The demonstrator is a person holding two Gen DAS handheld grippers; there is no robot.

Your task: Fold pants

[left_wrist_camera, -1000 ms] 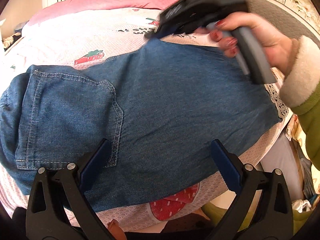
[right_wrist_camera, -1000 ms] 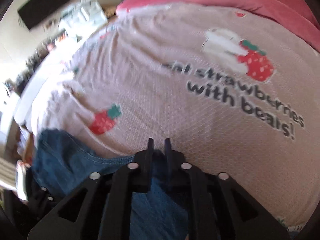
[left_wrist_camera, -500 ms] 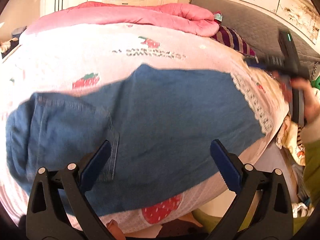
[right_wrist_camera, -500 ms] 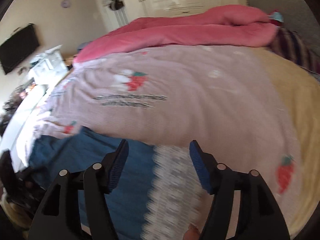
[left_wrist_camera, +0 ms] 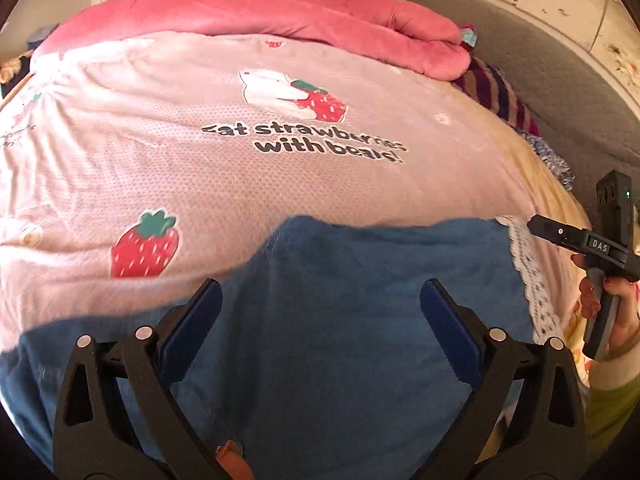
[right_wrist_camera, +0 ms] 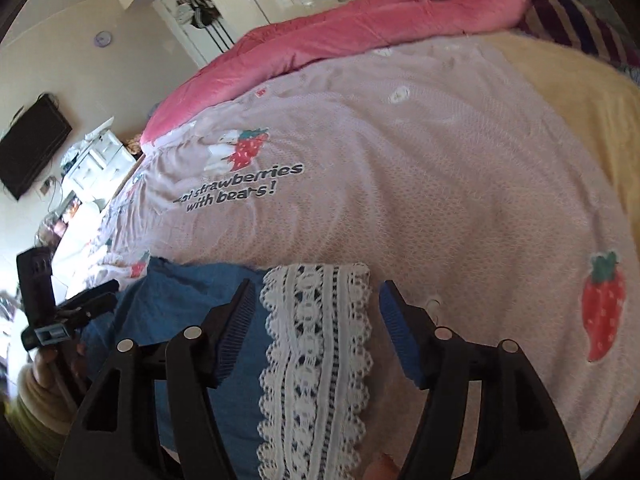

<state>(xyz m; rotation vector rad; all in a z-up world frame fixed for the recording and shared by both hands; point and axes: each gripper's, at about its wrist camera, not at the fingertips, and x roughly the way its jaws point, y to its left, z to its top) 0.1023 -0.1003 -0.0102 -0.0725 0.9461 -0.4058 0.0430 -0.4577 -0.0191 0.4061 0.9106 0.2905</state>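
Blue denim pants (left_wrist_camera: 352, 320) lie folded flat on the pink strawberry bedspread (left_wrist_camera: 280, 176), with a white lace hem (left_wrist_camera: 532, 280) at their right end. My left gripper (left_wrist_camera: 320, 300) is open and empty, just above the denim. My right gripper (right_wrist_camera: 316, 300) is open and empty, its jaws either side of the lace hem (right_wrist_camera: 316, 340) above the denim (right_wrist_camera: 192, 300). The right gripper also shows at the right edge of the left wrist view (left_wrist_camera: 532, 224). The left gripper's body shows at the left of the right wrist view (right_wrist_camera: 108, 292).
A rolled pink duvet (left_wrist_camera: 248, 16) lies across the far side of the bed. A striped cloth (left_wrist_camera: 496, 92) and a grey headboard (left_wrist_camera: 552, 64) are at the right. A wall TV (right_wrist_camera: 32, 144) and white furniture (right_wrist_camera: 96, 156) stand beyond the bed's left side.
The right gripper let go of the pants' far edge, opened and swung right to the lace hem. The left gripper stayed open and tilted up toward the bedspread.
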